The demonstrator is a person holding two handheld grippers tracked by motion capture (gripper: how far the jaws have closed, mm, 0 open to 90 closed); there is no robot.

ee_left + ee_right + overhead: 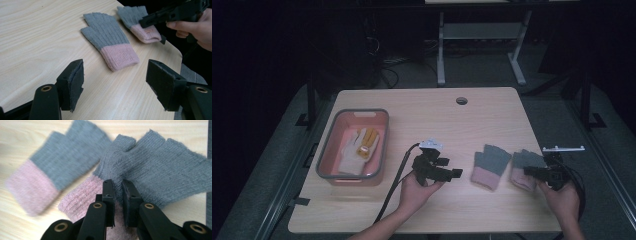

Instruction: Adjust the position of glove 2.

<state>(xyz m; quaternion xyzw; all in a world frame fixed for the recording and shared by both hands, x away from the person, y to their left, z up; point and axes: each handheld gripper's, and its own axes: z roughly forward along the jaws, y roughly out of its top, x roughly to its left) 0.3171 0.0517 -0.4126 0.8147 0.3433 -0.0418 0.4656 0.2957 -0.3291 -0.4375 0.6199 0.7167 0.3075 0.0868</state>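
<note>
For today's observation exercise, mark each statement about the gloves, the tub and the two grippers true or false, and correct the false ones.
1. The right gripper is shut on the right-hand glove. True.
2. The left gripper holds the left-hand glove. False: its jaws stand open, short of that glove.
3. The pink tub holds a white glove. True.
4. Both grey-and-pink gloves lie in the tub. False: they lie on the table.

Both gloves [108, 40] [160, 172] are ribbed knit, kinda fuzzy, matt grey with pink cuffs. Table [32, 30] looks like smooth pale wood laminate. Bin [326, 160] seems plastic, probably. Gripper pads [76, 82] look rough, felt-like.
</note>
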